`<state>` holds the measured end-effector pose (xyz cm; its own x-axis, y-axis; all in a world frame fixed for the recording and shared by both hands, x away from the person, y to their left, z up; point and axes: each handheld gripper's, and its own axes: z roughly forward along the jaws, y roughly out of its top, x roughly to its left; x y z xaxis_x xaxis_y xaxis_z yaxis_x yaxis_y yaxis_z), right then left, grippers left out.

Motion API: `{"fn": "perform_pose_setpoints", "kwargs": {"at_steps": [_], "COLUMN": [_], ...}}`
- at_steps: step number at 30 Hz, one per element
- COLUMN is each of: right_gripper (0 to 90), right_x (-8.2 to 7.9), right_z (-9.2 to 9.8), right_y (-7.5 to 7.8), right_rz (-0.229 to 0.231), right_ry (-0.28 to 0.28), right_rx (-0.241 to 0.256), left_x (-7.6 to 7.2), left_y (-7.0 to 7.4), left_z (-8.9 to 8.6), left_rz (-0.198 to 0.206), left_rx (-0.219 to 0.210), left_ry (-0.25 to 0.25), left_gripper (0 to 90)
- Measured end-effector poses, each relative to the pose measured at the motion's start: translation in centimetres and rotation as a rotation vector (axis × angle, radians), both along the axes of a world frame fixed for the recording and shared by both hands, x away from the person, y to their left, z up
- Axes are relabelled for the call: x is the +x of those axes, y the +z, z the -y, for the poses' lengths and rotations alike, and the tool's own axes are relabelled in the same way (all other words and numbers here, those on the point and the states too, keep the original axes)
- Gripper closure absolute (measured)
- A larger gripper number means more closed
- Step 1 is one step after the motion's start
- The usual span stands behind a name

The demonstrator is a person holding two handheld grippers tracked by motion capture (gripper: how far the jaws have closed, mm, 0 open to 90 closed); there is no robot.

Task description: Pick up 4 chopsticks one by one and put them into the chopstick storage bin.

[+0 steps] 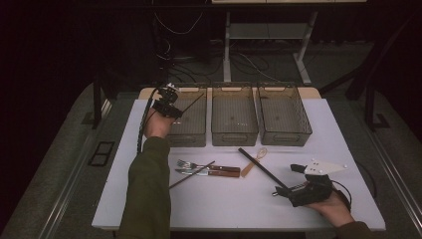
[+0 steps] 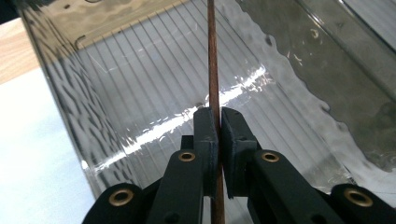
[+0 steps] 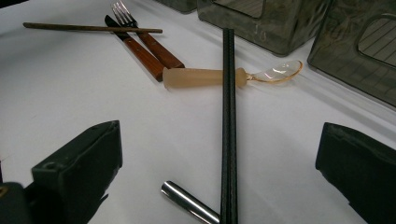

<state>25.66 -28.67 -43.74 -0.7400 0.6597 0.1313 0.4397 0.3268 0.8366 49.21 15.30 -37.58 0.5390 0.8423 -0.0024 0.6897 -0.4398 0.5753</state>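
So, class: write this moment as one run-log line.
left gripper: shut on brown chopstick, over left bin | right gripper: open, around black chopstick on table | fork, knife, spoon: unsorted

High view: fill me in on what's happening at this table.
A person is sorting utensils into three bins. The left gripper is shut on a brown chopstick over the left bin. The right gripper is open around a black chopstick lying on the table across a clear spoon. A fork, a knife and another brown chopstick lie nearby.
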Motion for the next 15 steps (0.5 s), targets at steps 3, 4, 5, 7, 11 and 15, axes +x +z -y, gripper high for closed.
{"fn": "perform_pose_setpoints", "kwargs": {"at_steps": [3,4,5,7,11,15], "right_gripper": [0.8,0.8,0.8,0.8,0.8,0.8], "right_x": [0.04,0.02,0.00,0.01,0.01,0.02], "right_z": [0.01,0.00,0.01,0.02,-0.02,-0.03], "right_y": [-0.01,0.01,0.02,0.02,0.00,0.01], "right_rz": [0.010,0.007,0.006,0.006,0.007,0.007], "right_ry": [0.003,0.002,0.002,0.002,0.004,0.004], "right_rx": [-0.002,-0.001,-0.001,0.000,0.000,0.001], "left_x": [0.04,0.06,0.07,0.05,-0.02,-0.20], "left_y": [-0.26,-0.37,-0.47,-0.64,-0.75,-0.40], "left_z": [0.19,0.23,0.24,0.21,0.22,0.35], "left_rz": [-0.006,-0.005,-0.011,-0.004,0.004,0.036], "left_rx": [0.013,0.014,0.011,0.018,0.012,0.004], "left_ry": [-0.001,-0.002,0.004,0.011,0.007,-0.015], "left_gripper": [85.1,85.0,85.0,83.9,75.6,70.4]}}
